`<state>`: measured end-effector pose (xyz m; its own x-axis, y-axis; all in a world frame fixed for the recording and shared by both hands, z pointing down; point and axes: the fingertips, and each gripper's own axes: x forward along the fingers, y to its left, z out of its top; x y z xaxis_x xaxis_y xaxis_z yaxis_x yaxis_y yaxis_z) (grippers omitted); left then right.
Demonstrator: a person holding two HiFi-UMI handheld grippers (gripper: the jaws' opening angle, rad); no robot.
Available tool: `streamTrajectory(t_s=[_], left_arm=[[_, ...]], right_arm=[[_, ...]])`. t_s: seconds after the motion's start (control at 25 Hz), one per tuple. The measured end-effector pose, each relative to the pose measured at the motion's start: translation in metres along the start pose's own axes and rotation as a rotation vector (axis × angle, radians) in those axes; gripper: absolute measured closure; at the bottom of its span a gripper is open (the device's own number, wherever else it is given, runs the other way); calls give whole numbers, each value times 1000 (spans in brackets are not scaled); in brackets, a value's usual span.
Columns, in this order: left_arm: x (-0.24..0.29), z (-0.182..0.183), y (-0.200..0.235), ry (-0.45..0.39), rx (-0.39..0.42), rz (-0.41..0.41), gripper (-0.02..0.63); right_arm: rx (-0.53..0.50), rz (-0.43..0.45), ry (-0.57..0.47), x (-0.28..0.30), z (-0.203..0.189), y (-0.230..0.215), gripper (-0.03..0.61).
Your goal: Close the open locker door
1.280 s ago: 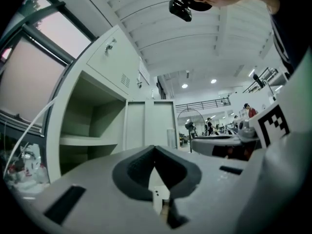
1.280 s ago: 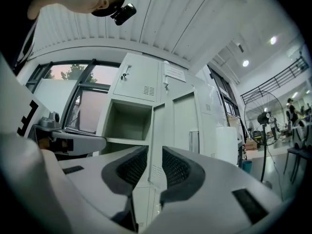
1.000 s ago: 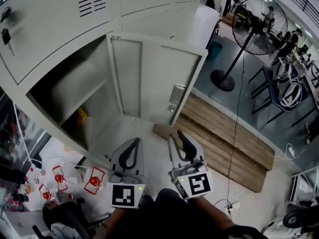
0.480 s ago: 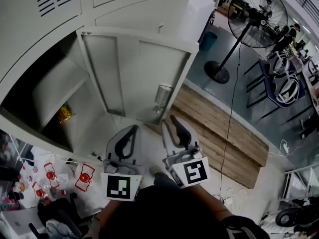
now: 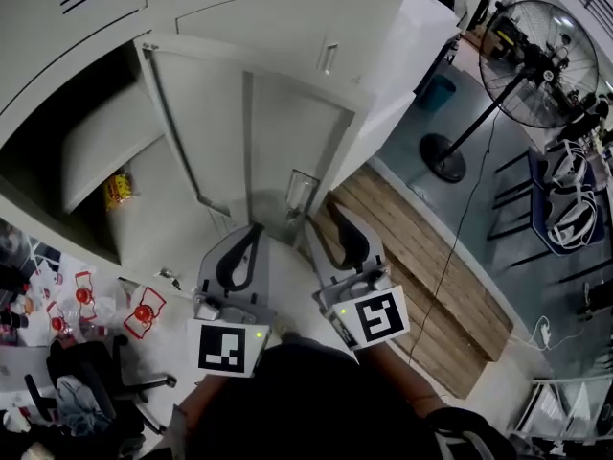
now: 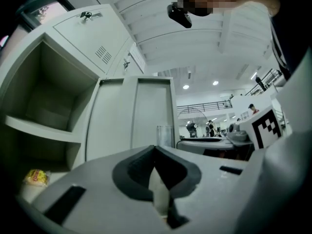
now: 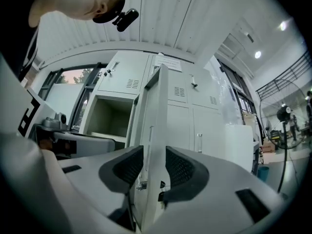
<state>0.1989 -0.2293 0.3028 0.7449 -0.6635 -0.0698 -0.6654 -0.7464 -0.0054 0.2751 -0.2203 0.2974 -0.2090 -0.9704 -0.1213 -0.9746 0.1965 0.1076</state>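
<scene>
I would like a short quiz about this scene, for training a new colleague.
1. True or false: the grey metal locker door is fully closed.
2. What stands between the right gripper's jaws? A) the door's edge B) a blue towel C) nothing
3. Which gripper has its jaws together?
Key: 1 false. 2 A; those jaws have just been opening and do not press it. 3 the left gripper.
</scene>
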Motion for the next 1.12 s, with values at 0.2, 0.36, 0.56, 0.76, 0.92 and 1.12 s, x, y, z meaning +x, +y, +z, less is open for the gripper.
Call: streamTrajectory(t_s=[0.2,0.36,0.56,0.76,0.92,1.12], left_arm=[[1,-4,-1,10,11,101,612],[-6,-7,-2,17,31,179,612],[-14,-8,-7,12,46,248,612],[-19,-2,-11,7,54,292,612],[-22,-1,-12,12,63,308,612],[-28,0,-13,9,70,314,612]], right_arm=[[38,127,5,5,-5,-2,436],[54,206,7,7,-8,-3,434],[62,274,2,10,-9,-3,434],[71,310,9,10,-9,-3,436],[74,316,11,11,-9,-3,476],[90,325,14,7,-10,0,480]])
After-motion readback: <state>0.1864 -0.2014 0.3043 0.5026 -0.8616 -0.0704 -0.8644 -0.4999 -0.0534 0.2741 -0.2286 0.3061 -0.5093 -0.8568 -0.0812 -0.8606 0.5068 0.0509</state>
